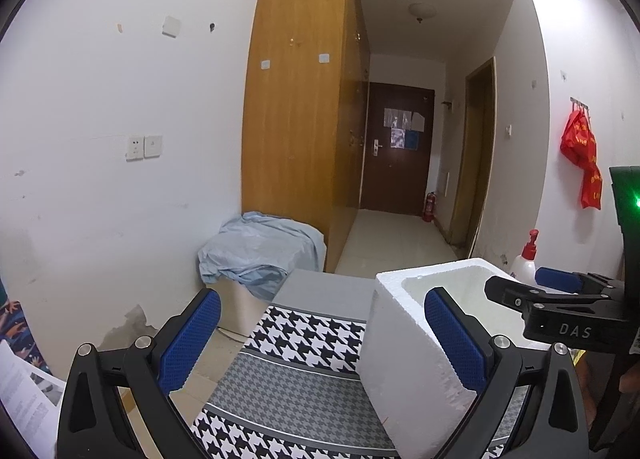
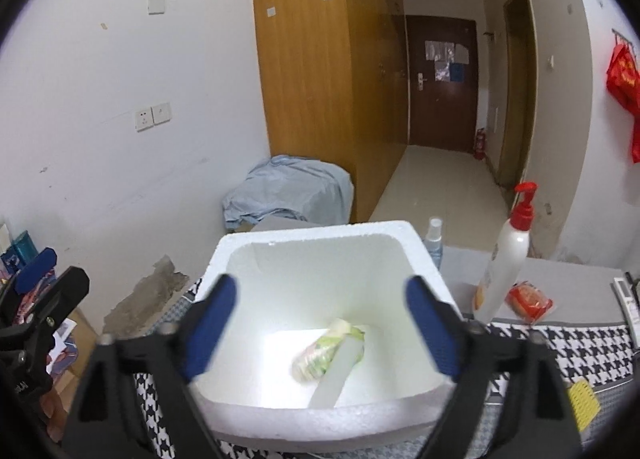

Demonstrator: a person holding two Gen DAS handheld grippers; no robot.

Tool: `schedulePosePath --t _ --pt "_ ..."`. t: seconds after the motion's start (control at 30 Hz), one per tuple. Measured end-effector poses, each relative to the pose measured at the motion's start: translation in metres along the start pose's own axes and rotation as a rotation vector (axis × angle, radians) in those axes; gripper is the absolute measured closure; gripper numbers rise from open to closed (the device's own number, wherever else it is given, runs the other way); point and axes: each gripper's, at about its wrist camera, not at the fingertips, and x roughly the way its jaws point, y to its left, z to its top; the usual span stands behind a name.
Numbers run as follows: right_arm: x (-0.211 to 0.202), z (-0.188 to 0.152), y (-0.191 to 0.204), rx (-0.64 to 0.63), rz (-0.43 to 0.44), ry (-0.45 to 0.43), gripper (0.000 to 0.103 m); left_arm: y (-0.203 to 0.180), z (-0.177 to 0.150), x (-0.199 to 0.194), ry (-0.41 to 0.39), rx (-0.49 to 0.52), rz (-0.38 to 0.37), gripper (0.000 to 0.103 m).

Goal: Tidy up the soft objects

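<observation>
A white foam box (image 2: 320,255) stands on a houndstooth-patterned cloth (image 1: 304,375). Inside it lies a green-and-white soft packet (image 2: 328,351), blurred, on the box floor. My right gripper (image 2: 320,327) is open and empty, hovering above the box opening. My left gripper (image 1: 320,343) is open and empty, left of the box (image 1: 412,335), with its right finger (image 1: 456,339) in front of the box's wall. The right gripper also shows in the left wrist view (image 1: 552,291). A red soft packet (image 2: 528,301) lies on the cloth right of the box.
A white pump bottle with a red top (image 2: 506,259) and a small spray bottle (image 2: 434,241) stand right of the box. A yellow sponge (image 2: 584,403) and a remote (image 2: 626,299) lie at the right. A blue sheet covers a bin (image 1: 260,251) by the wardrobe (image 1: 300,107).
</observation>
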Motion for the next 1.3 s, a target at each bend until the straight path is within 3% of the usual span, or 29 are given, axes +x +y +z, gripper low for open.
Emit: schedulePosePath --t 0.53,0.63,1.3 --pt "-0.03 0.001 -0.011 0.031 0.018 -0.051 0.008 -0.004 0.004 -0.01 -0.01 0.011 -0.011 0.001" --pt "-0.037 -0.003 -0.013 0.033 0.002 -0.063 0.0 -0.007 0.004 -0.014 -0.008 0.014 -0.015 0.001" --pt "-0.104 -0.034 -0.032 0.02 -0.032 -0.161 0.0 -0.036 0.004 -0.048 -0.028 0.034 -0.081 0.001"
